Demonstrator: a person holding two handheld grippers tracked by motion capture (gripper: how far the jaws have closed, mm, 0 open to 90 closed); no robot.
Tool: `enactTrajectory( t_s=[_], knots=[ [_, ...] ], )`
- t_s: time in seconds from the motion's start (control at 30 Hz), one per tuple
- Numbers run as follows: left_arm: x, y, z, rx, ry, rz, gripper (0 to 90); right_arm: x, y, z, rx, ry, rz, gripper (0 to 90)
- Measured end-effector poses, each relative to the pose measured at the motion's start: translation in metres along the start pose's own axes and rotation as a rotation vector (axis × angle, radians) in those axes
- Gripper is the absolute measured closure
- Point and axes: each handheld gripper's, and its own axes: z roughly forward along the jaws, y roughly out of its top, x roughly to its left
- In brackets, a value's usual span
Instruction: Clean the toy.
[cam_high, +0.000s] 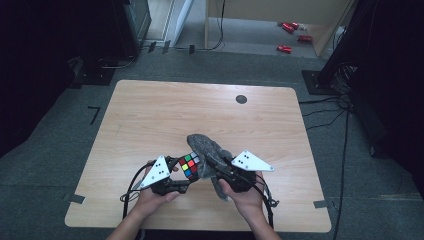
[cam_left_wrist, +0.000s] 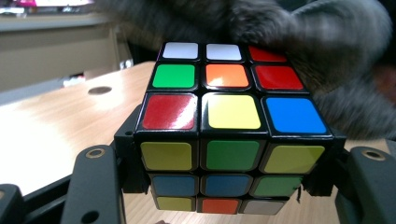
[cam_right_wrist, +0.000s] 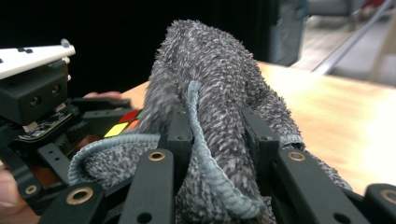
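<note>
A person stands at the near edge of a light wooden table (cam_high: 150, 115) with a two-jaw gripper in each hand, and both grippers meet just above the tabletop near its front middle. The left gripper (cam_high: 181, 172) pinches a colour cube (cam_high: 190, 165) between its two black jaws: in the left gripper view the jaws press against the cube's (cam_left_wrist: 231, 140) left and right sides, so the cube sits clear of the wood with one corner edge facing the camera. Its top face shows white, orange, red, green, yellow and blue stickers, and its near face shows yellow, green and blue ones. The right gripper (cam_high: 212, 162) is clamped on a grey terry cloth (cam_high: 207, 150); in the right gripper view the jaws squeeze a bunched fold of the cloth (cam_right_wrist: 210, 107) with its stitched hem hanging down between them. The cloth rises in a hump above the jaws and drapes over the far and right side of the cube, touching it, and in the left gripper view its blurred grey pile lies against the cube's back edge. In the right gripper view the left gripper (cam_right_wrist: 100, 122) stands just beside the cloth, with a few of the cube's coloured stickers showing past the fabric. A small dark round disc (cam_high: 241, 99) sits in the tabletop near the far edge, well apart from the hands.
</note>
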Motion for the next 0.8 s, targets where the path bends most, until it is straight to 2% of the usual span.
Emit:
enactTrajectory(
  t_s=[0.13,0.2,0.3,0.33,0.4,0.47,0.53,0.6,0.67,0.7,0.73,0.77,0.8],
  knots=[
    [-0.001,0.002,-0.002,0.021,0.000,0.000,35.1,-0.001,-0.009,0.006,0.018,0.009,0.033,70.0],
    [0.001,0.002,-0.004,0.006,0.003,-0.016,35.1,-0.006,-0.012,0.011,0.067,0.016,0.035,70.0],
    [0.005,0.005,-0.007,-0.026,0.015,-0.038,35.1,-0.013,-0.019,0.018,0.157,-0.012,0.030,69.9],
    [0.005,0.005,-0.007,-0.025,0.020,-0.036,35.1,-0.017,-0.020,0.018,0.161,-0.022,0.045,69.9],
    [0.006,0.004,-0.008,-0.009,0.020,-0.034,35.1,-0.019,-0.018,0.016,0.146,-0.025,0.053,69.9],
    [0.005,0.003,-0.006,0.006,0.016,-0.031,35.1,-0.018,-0.009,0.007,0.092,-0.025,0.056,69.9],
    [0.002,0.004,-0.004,0.009,-0.005,-0.029,35.1,-0.013,-0.001,-0.001,0.035,-0.009,0.037,69.9],
    [-0.001,0.005,-0.002,0.005,-0.030,-0.032,35.1,-0.005,0.003,-0.004,0.009,0.010,0.005,69.8],
    [-0.002,0.007,-0.003,0.014,-0.031,-0.032,35.1,0.001,0.001,0.000,0.031,0.021,-0.030,70.0],
    [-0.001,0.007,-0.004,0.015,-0.032,-0.035,35.1,0.001,-0.001,0.002,0.030,0.015,-0.022,70.0],
    [0.001,0.007,-0.005,0.018,-0.037,-0.046,35.1,-0.002,-0.004,0.004,0.038,0.032,0.004,70.3],
    [0.003,0.007,-0.007,0.019,-0.038,-0.054,35.1,-0.006,-0.007,0.006,0.055,0.055,0.029,70.5],
    [0.004,0.007,-0.008,0.020,-0.033,-0.059,35.1,-0.009,-0.010,0.010,0.090,0.070,0.031,70.5]
  ],
)
